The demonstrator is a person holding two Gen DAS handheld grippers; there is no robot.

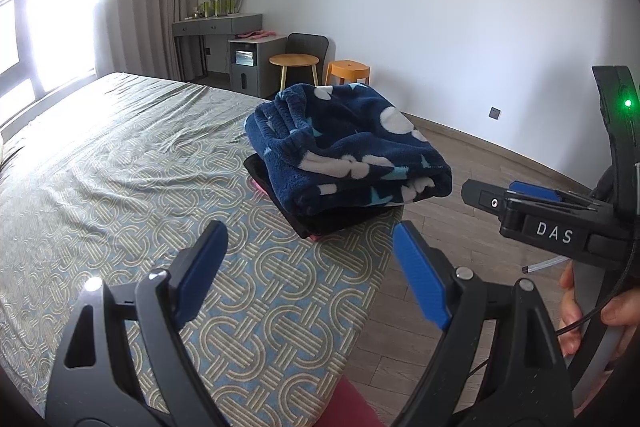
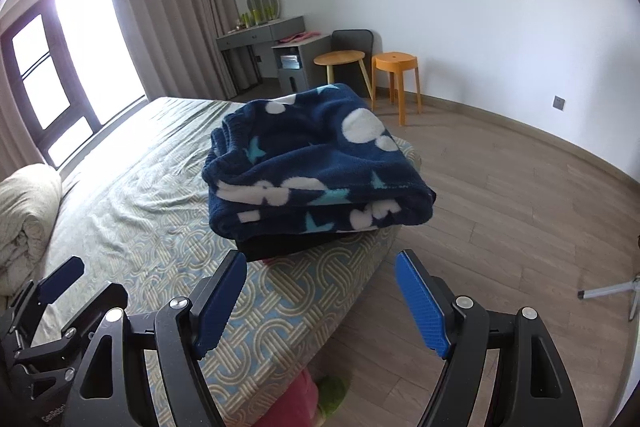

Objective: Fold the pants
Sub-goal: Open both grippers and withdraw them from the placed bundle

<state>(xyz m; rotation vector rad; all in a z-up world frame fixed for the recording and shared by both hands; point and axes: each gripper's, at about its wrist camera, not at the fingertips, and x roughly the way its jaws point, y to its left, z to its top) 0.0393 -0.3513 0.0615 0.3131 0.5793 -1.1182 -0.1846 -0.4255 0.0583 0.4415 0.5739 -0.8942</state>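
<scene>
Left wrist view is showing the fluffy dark blue pants with white and light blue shapes (image 1: 344, 155), folded into a thick bundle. They are sitting on a flat black folded cloth (image 1: 320, 219) near the corner of the bed with the grey looped-pattern sheet (image 1: 120, 187). Their right side is lying close to the bed's edge, above the wooden floor (image 1: 480, 187). The left tongs (image 1: 308, 267) are hanging wide apart and holding nothing, just in front of the pile. The right tongs (image 2: 320, 287) are also spread wide and gripping nothing. Lots of bare sheet is stretching out to the left of the pants.
</scene>
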